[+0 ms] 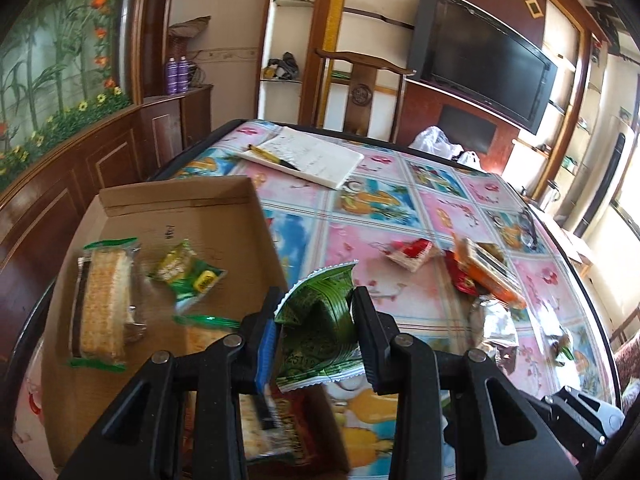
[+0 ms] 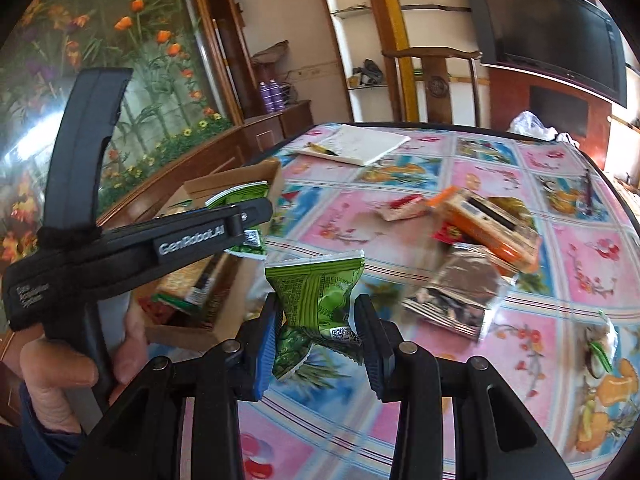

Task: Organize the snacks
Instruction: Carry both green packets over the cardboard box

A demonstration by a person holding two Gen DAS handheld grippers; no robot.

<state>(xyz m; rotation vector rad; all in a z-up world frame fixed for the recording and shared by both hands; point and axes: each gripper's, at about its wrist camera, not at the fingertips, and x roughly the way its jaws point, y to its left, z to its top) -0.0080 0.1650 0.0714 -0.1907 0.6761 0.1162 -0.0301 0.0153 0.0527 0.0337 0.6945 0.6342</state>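
Right up against my left lens, the left gripper (image 1: 316,328) is pinching a dark green snack packet (image 1: 316,320) between its pads, the wrapper crumpled and riding over the near edge of the cardboard box (image 1: 168,208). On the other lens, the right gripper (image 2: 318,332) is squeezing a lighter green packet (image 2: 316,292) the same way, hanging over the bare flowered tablecloth (image 2: 420,420), just beside the box's near corner.

Working down from the big things: the table (image 1: 400,312) is carrying everything, and the box is sitting on its left side, open-topped. Inside I am seeing a long cake bar in clear wrap (image 1: 104,304), a small yellow-green packet (image 1: 188,276) next to it, and a red-printed pack (image 1: 280,428) partly under my left fingers. Out on the cloth, well apart from the box, an orange-wrapped snack (image 2: 492,224), a silver foil pack (image 2: 456,296) and a small red-and-white packet (image 2: 404,206) are waiting.

I am reading this as the carry-and-drop step, both hands loaded. Next, I am judging, the left needs to travel further over the box floor before its jaws spread, aiming at the free patch near the cake bar. My right needs to swing leftward past the person's hand (image 2: 68,372) on the left tool, then let go.
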